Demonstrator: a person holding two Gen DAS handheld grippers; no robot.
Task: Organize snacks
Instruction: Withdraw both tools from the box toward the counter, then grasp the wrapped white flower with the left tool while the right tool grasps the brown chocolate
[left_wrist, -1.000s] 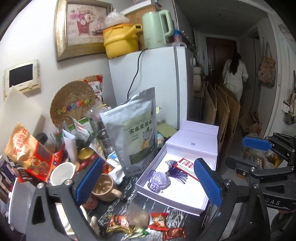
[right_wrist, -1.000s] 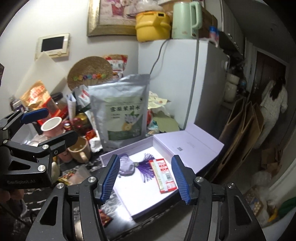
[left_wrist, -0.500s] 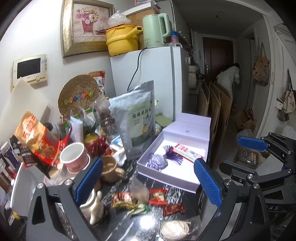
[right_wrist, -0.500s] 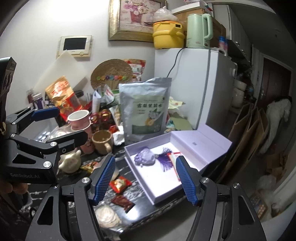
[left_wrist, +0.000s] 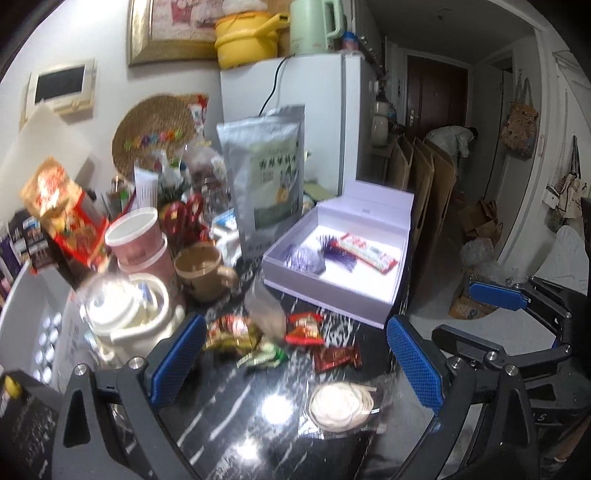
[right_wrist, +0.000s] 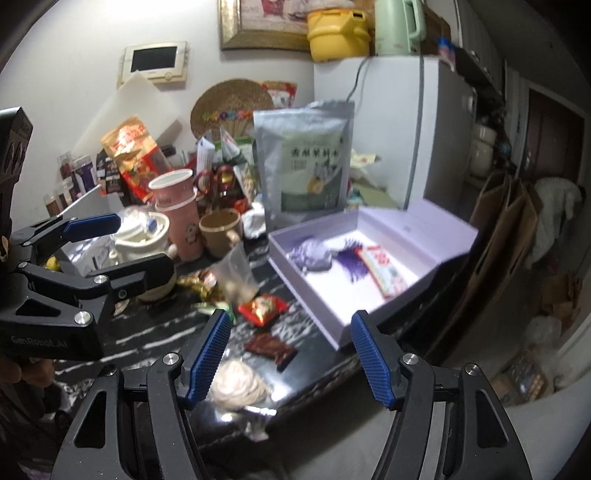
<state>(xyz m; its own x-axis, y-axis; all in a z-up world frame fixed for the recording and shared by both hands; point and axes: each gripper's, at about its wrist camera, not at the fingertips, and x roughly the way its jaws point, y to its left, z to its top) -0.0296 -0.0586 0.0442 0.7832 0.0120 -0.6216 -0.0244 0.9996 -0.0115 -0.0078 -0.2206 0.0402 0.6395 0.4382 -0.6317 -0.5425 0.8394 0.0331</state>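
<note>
An open lilac box (left_wrist: 325, 291) (right_wrist: 325, 325) sits on the dark marble table and holds a red-and-white snack bar (left_wrist: 367, 253) (right_wrist: 384, 273), a purple pouch (left_wrist: 304, 258) and a tassel. Loose snacks lie in front of it: a red packet (left_wrist: 304, 326) (right_wrist: 263, 308), a dark brown packet (left_wrist: 337, 357) (right_wrist: 271, 347), a green one (left_wrist: 264, 356) and a round pale wrapped pastry (left_wrist: 340, 406) (right_wrist: 238, 384). My left gripper (left_wrist: 295, 363) is open above these snacks. My right gripper (right_wrist: 290, 354) is open over the brown packet. Neither holds anything.
A tall silver pouch (left_wrist: 269, 173) stands behind the box. Cups, a brown mug (left_wrist: 201, 267), a white teapot (left_wrist: 125, 314) and a snack bag (left_wrist: 59, 206) crowd the left. A white fridge (left_wrist: 314, 110) stands behind. A person (left_wrist: 452, 138) bends over in the hallway.
Both grippers have pulled back from the box toward the table's near edge, bringing the loose snacks and the round pastry into view. The snack bar lies in the box. The person has bent down.
</note>
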